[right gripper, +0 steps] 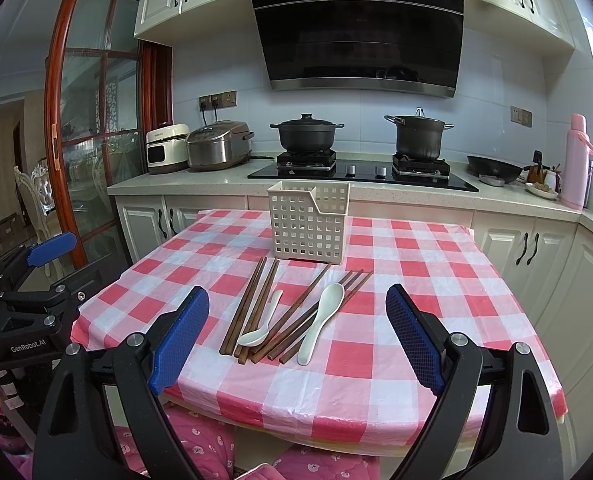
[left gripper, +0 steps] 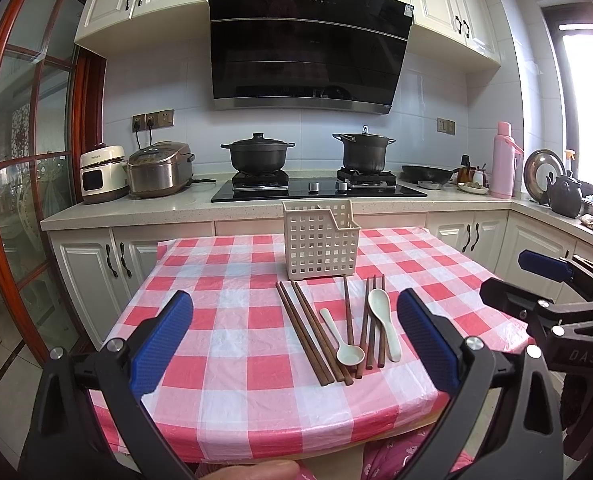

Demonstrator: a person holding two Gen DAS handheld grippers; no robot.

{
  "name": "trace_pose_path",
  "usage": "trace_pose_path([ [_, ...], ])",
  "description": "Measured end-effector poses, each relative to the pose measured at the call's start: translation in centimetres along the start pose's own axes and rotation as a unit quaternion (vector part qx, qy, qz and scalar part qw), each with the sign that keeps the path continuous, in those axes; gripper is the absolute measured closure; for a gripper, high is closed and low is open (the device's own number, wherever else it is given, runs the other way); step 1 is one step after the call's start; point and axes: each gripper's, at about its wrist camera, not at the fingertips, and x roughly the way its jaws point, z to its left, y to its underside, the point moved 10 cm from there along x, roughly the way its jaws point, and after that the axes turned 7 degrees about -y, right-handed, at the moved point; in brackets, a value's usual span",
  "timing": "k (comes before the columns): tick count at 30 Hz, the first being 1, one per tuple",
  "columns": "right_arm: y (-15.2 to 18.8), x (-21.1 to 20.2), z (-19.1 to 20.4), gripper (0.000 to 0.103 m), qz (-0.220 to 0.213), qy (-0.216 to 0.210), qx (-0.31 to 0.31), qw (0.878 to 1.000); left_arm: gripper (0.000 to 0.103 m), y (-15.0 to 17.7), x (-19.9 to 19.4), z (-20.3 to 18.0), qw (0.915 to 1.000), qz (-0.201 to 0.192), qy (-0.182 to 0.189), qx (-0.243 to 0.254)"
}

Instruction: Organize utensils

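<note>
A cream lattice utensil basket (left gripper: 319, 243) (right gripper: 308, 224) stands upright at the middle of a red-and-white checked table (left gripper: 224, 360) (right gripper: 408, 320). In front of it lie several brown wooden chopsticks (left gripper: 304, 332) (right gripper: 252, 308) and two white spoons, a small one (left gripper: 342, 340) (right gripper: 262, 322) and a larger one (left gripper: 384, 322) (right gripper: 320, 320). My left gripper (left gripper: 294, 344) is open and empty, held near the table's front edge. My right gripper (right gripper: 296, 340) is open and empty, also at the front edge. Each gripper shows at the side of the other's view.
Behind the table runs a kitchen counter (left gripper: 144, 208) with a rice cooker (left gripper: 158, 168), two black pots (left gripper: 258, 152) on a gas hob, a wok (left gripper: 426, 174) and a pink flask (left gripper: 503, 160). A wood-framed glass door (left gripper: 20, 184) stands at the left.
</note>
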Motion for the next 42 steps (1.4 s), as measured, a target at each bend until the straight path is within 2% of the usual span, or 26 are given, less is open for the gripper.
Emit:
trace_pose_path([
  [19, 0.0, 0.3, 0.6, 0.018, 0.003, 0.001, 0.004, 1.000, 0.005, 0.3, 0.1, 0.0, 1.0000, 0.006, 0.001, 0.002],
  [26, 0.6, 1.9, -2.1, 0.018, 0.015, 0.022, 0.031, 0.999, 0.005, 0.6, 1.7, 0.0, 0.9998, 0.018, 0.003, 0.004],
  [34, 1.2, 7.5, -4.9, 0.018, 0.035, 0.042, 0.043, 0.998, 0.005, 2.5, 7.4, 0.2, 0.9984, 0.056, -0.006, 0.006],
  [37, 1.8, 10.8, -6.0, 0.018, 0.056, 0.044, 0.060, 0.996, 0.005, 3.2, 10.4, 0.1, 0.9971, 0.071, -0.016, 0.023],
  [42, 3.3, 15.0, -7.9, 0.019, 0.093, 0.050, 0.084, 0.991, 0.005, 4.1, 15.5, 0.5, 0.9940, 0.108, -0.015, 0.006],
])
